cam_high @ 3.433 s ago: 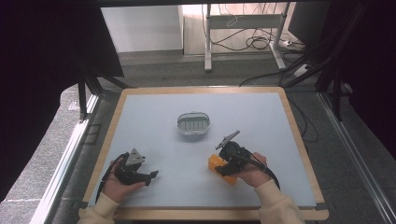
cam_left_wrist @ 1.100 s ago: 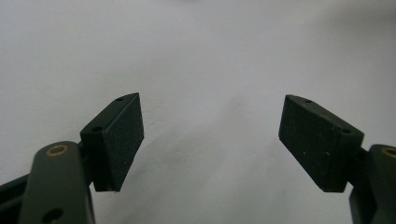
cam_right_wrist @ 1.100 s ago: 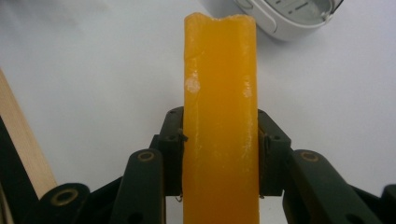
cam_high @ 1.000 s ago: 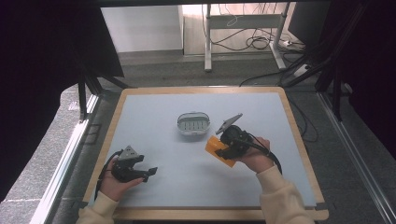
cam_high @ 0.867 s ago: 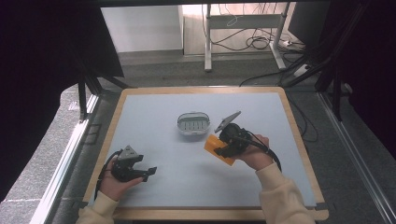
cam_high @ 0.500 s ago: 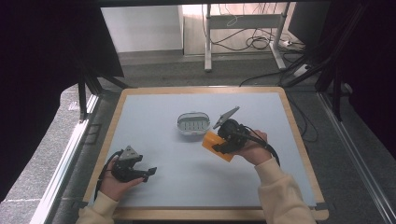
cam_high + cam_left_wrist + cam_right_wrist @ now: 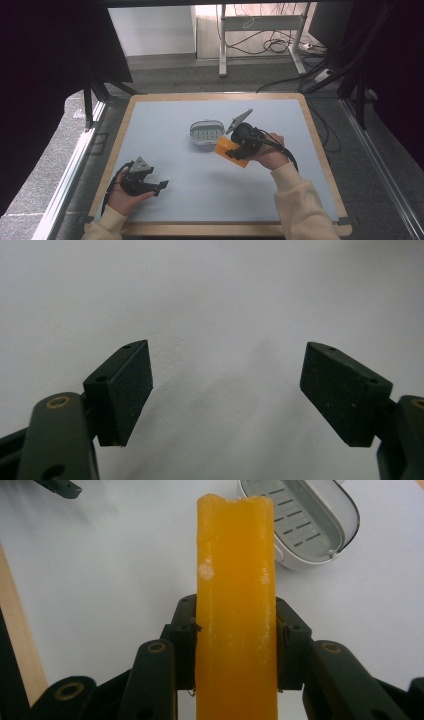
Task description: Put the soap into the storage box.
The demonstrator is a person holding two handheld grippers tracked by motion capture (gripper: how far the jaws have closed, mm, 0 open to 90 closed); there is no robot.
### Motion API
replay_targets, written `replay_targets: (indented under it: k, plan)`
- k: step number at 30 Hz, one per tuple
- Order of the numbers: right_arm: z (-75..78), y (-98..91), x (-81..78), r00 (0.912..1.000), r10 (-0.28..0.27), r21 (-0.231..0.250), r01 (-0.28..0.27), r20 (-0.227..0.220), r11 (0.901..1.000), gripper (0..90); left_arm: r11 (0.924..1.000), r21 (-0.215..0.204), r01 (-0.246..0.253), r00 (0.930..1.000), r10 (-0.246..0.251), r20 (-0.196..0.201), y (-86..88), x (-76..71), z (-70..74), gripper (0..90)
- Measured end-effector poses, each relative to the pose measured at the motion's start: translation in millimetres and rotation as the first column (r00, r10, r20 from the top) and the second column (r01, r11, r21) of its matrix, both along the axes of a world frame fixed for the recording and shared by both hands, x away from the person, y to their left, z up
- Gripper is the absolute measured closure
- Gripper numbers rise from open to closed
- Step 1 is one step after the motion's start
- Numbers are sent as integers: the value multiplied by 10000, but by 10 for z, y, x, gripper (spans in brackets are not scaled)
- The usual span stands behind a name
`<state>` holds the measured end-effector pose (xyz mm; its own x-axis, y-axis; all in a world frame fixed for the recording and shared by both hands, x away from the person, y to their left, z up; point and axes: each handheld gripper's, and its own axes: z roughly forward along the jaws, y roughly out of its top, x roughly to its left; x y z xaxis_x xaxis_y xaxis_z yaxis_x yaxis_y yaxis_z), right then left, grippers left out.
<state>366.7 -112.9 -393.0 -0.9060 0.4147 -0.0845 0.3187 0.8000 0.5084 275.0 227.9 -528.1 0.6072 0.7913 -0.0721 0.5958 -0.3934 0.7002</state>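
My right gripper (image 7: 235, 645) is clamped on the orange soap bar (image 7: 235, 610), pads squeezing its two long faces, and the bar sticks out ahead of the jaws on its edge, its chipped end pointing toward the soap dish (image 7: 300, 522). From the high view, the right gripper (image 7: 240, 146) now has the soap bar (image 7: 231, 151) just beside the near right rim of the soap dish (image 7: 206, 132), and that's the change: a few seconds back the bar was well short of the dish, down toward my side of the table (image 7: 280, 200), and it has crept up to the dish step by step, slowing to almost nothing in the last moment. I read that as the carry being nearly over, with the placing itself not yet done; the slatted tray inside the dish is bare. What's left, I'd judge, is to bring the bar over the rim, tip it flat and let go, minding that its end doesn't catch the rim and shove the light dish away. My left gripper (image 7: 150, 184), far from the dish at the near left, hasn't budged; its jaws stand wide apart over bare table (image 7: 215, 300), nothing between them.
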Motion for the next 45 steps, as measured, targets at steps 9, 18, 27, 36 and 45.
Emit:
replay_targets:
  k: [9,18,27,36,45]
  plan:
    - [31,23,69,9996,218,-16,-218,186,9998,616,10000,28,54,10000,-54,21,3,0,-2,209]
    - [33,75,191,9995,286,-109,-285,104,9995,616,9996,199,180,9998,-179,-5,2,0,-9,207]
    - [3,106,296,9988,484,-130,-483,100,9987,616,9991,328,253,9997,-251,-52,-1,3,-20,195]
    - [-37,123,399,9987,494,-52,-493,101,9988,617,9990,350,285,9996,-283,-64,-9,5,-31,190]
    - [-24,167,507,9991,387,-92,-386,158,9992,617,9988,366,319,9995,-316,-65,-7,5,-31,190]
